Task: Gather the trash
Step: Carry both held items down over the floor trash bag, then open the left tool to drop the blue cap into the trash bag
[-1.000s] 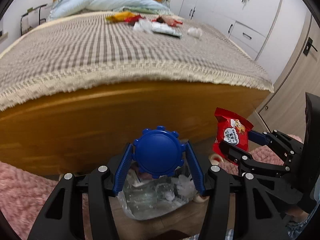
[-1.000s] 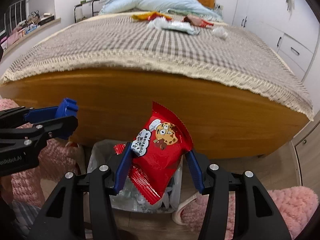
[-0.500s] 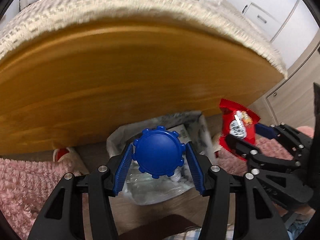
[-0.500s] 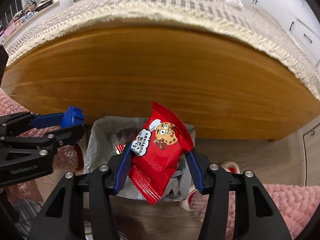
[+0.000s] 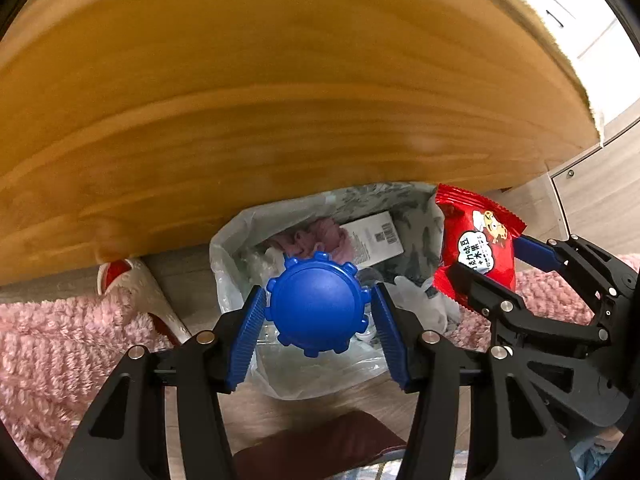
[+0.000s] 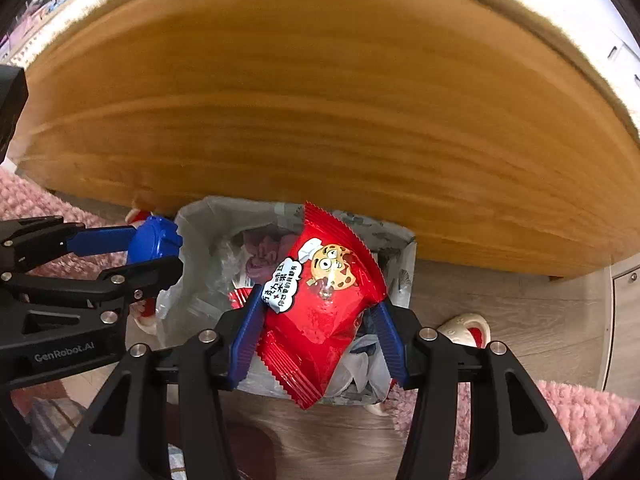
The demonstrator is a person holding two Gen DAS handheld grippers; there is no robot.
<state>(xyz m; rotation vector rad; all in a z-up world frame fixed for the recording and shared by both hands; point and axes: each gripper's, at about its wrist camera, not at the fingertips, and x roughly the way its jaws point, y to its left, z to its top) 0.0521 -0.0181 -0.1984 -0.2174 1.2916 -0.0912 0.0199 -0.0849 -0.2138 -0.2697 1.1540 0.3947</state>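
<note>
My left gripper (image 5: pixel 318 316) is shut on a round blue ridged cap (image 5: pixel 316 308), held over the open mouth of a bin lined with a clear plastic bag (image 5: pixel 232 240). My right gripper (image 6: pixel 318 320) is shut on a red cookie snack packet (image 6: pixel 320 300), also above the bin (image 6: pixel 400 264). In the left wrist view the packet (image 5: pixel 476 248) and the right gripper (image 5: pixel 520 276) hang at the bin's right rim. The right wrist view shows the cap (image 6: pixel 154 238) in the left gripper (image 6: pixel 132 252) at the bin's left rim. Inside lie wrappers, tissue and a white labelled box (image 5: pixel 372 240).
The wooden bed footboard (image 5: pixel 280 100) fills the upper half of both views, right behind the bin. Pink fluffy rugs (image 5: pixel 52 340) (image 6: pixel 580 412) lie on the wood floor either side. White and red slippers (image 5: pixel 136 292) (image 6: pixel 466 328) sit next to the bin.
Both grippers have tipped down and moved closer over the bin. The bed top and its litter have slid out of view. Cap and packet stay gripped.
</note>
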